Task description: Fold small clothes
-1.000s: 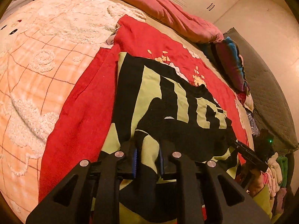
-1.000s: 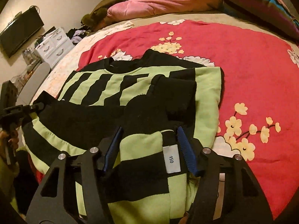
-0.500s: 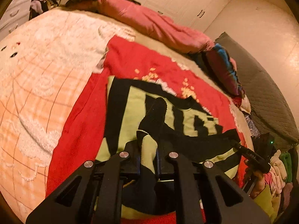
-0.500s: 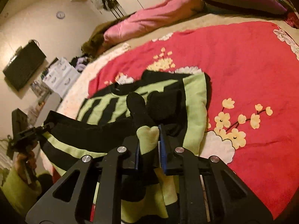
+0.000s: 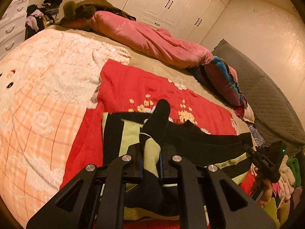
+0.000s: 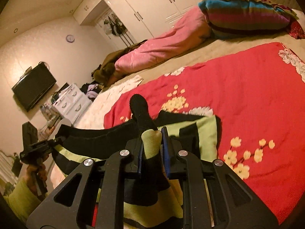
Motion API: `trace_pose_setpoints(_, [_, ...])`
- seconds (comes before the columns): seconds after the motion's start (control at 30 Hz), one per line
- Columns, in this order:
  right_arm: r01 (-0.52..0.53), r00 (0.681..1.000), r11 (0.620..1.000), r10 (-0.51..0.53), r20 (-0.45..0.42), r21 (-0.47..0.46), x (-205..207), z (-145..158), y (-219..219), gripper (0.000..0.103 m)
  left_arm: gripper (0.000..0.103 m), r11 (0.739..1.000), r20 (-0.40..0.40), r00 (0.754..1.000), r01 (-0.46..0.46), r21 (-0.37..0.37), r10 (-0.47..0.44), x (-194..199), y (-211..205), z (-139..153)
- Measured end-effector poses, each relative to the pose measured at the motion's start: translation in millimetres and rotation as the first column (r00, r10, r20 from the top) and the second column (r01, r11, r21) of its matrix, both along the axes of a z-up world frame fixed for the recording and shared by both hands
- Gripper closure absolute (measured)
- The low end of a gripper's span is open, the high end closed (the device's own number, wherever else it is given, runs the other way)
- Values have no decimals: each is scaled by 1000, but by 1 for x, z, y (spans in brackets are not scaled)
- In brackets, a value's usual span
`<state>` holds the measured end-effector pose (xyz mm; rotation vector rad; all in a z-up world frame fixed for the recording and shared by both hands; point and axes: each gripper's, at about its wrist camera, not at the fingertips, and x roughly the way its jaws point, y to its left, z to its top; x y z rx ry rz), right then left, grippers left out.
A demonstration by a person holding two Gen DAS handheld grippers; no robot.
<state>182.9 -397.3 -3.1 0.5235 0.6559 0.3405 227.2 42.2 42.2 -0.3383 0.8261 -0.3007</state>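
A black and lime-green striped sweater (image 5: 200, 139) lies partly on the red flowered blanket (image 5: 133, 84) on the bed. My left gripper (image 5: 151, 164) is shut on a bunched fold of its near edge, and black cloth sticks up past the jaws. My right gripper (image 6: 152, 152) is shut on the other near corner of the sweater (image 6: 205, 133). The cloth hangs stretched between both grippers, lifted off the bed. Each gripper also shows in the other's view, the right at the right of the left wrist view (image 5: 266, 160), the left at the left of the right wrist view (image 6: 36, 148).
A peach and white blanket (image 5: 38, 99) covers the bed's left part. A pink quilt (image 5: 148, 40) and a striped pillow (image 5: 223, 78) lie at the far side. A grey mat (image 5: 270, 105) runs along the right. White drawers (image 6: 70, 103) and a wall television (image 6: 32, 87) stand beyond the bed.
Both grippers have closed tighter on the sweater's near edge and risen, lifting it off the blanket. The views have tilted up toward the wardrobes.
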Motion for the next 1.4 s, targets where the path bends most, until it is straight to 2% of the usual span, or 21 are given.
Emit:
trace_pose_setpoints(0.13, [38, 999, 999, -39, -12, -5, 20, 0, -1, 93, 93, 1000, 22, 1000, 5, 15, -5, 19, -6, -1])
trace_pose_setpoints(0.23, [49, 998, 998, -50, -24, -46, 35, -3, 2, 93, 93, 999, 12, 1000, 1, 42, -1, 36, -12, -9])
trace_pose_setpoints(0.4, [69, 996, 996, -72, -58, -62, 58, -18, 3, 93, 93, 997, -17, 1000, -21, 71, 22, 62, -15, -28])
trace_pose_setpoints(0.67, [95, 987, 992, -105, -125, -80, 68, -46, -2, 93, 93, 995, -29, 999, -43, 89, 46, 83, -18, -55])
trace_pose_setpoints(0.87, [103, 973, 991, -120, -197, -90, 76, -68, -6, 93, 92, 989, -81, 994, -62, 132, 73, 99, -20, -83])
trace_pose_setpoints(0.97, [111, 968, 989, -130, -216, -98, 77, -74, -8, 90, 88, 984, -112, 990, -71, 162, 90, 104, -19, -97])
trace_pose_setpoints(1.03, [130, 964, 987, -149, -220, -98, 75, -76, -12, 87, 82, 982, -124, 986, -86, 169, 108, 106, -14, -103])
trace_pose_setpoints(1.17, [144, 962, 986, -159, -224, -85, 73, -77, -21, 83, 71, 984, -144, 980, -124, 125, 141, 105, 2, -112])
trace_pose_setpoints(1.4, [162, 961, 979, -186, -204, -127, 67, -68, -24, 79, 66, 980, -87, 981, -165, 111, 175, 93, 14, -87])
